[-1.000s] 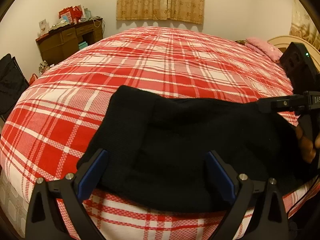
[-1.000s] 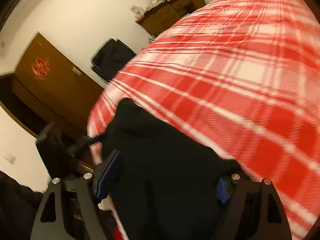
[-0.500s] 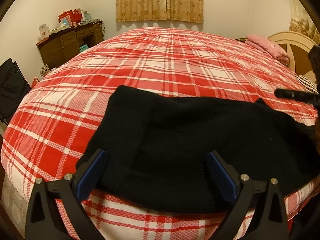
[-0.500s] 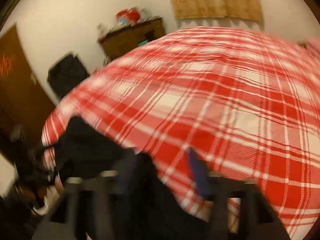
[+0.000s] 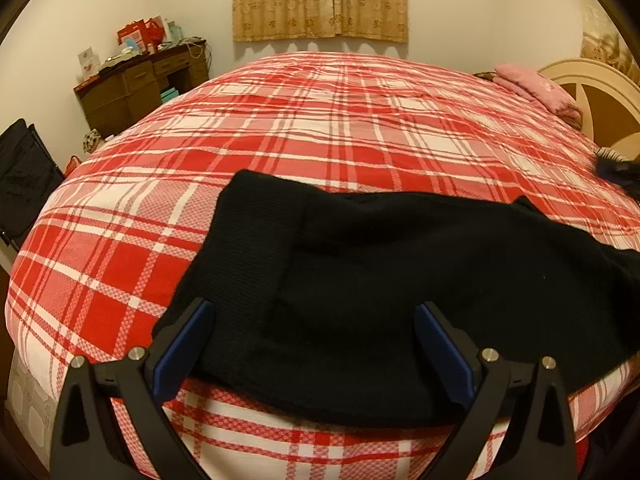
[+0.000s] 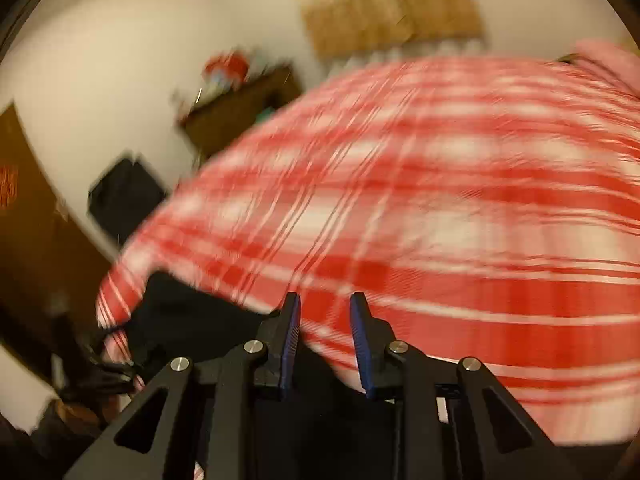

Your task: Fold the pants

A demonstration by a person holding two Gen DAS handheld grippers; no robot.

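Observation:
Black pants [image 5: 380, 280] lie flat across the near part of a red plaid bed [image 5: 340, 120], with the ribbed waistband at the left. My left gripper [image 5: 312, 340] hovers open over the near edge of the pants, one blue finger on either side of the waistband end and neither pressing on the cloth. The right wrist view is blurred. There my right gripper [image 6: 325, 332] has its jaws narrowed to a small gap, and only bedspread [image 6: 480, 220] shows through it. The pants [image 6: 188, 312] lie to its lower left and run under the gripper.
A brown desk [image 5: 136, 88] with clutter stands against the far left wall, and a black bag [image 5: 24, 184] lies beside the bed. Pink bedding [image 5: 536, 88] and a cream headboard [image 5: 600, 92] are at the far right. A curtain [image 5: 320, 0] hangs on the back wall.
My right gripper left the far end of the pants, went out of the left wrist view to the right, and narrowed its jaws. Its view swung toward the bed. The left gripper and pants stayed put.

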